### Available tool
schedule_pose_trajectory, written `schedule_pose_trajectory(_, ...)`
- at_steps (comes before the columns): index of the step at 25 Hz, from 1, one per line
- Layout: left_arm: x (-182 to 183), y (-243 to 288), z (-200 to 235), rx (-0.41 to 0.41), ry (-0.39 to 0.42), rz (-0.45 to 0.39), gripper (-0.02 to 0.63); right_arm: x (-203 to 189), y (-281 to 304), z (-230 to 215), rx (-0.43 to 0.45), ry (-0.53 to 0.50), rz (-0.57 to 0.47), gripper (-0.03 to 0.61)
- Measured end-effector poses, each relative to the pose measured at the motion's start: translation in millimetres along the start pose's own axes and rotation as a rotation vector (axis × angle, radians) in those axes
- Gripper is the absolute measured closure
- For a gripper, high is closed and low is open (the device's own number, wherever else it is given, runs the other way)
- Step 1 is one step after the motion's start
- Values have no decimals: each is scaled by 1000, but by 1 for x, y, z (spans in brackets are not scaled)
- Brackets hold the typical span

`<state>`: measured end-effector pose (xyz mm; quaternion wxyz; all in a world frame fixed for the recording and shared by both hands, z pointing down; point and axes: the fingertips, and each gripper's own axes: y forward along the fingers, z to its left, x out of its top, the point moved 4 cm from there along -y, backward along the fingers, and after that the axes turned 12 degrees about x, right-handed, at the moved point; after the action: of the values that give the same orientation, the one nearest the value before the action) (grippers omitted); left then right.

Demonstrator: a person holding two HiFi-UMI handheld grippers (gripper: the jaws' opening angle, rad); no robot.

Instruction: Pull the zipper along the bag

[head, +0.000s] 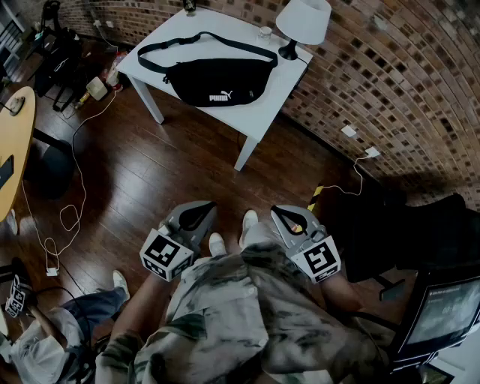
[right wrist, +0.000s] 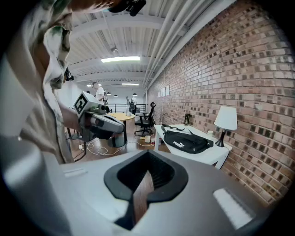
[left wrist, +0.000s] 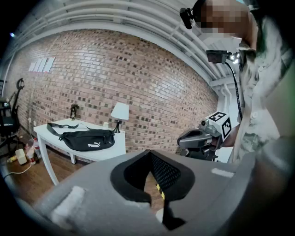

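A black waist bag with a white logo lies on a white table by the brick wall, its strap looped behind it. It also shows in the left gripper view as the bag and in the right gripper view as the bag. Both grippers are held close to the person's body, well away from the table. My left gripper is shut with nothing in it. My right gripper also looks shut and empty. The zipper is too small to make out.
A white lamp and a small jar stand on the table behind the bag. Cables trail over the wooden floor at left beside a round wooden table. A person sits at lower left; a monitor is at lower right.
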<state>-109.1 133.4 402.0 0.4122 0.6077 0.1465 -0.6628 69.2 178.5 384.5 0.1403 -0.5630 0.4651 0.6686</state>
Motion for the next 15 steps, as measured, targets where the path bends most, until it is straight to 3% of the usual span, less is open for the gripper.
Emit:
schedule_pose_trajectory(5, 11, 65, 44, 19, -15, 25, 615, 8, 46, -84, 22, -25, -6, 572)
schedule_pose_trajectory(15, 66, 224, 119, 121, -7, 100, 614, 29, 131, -276, 159, -91, 22, 572)
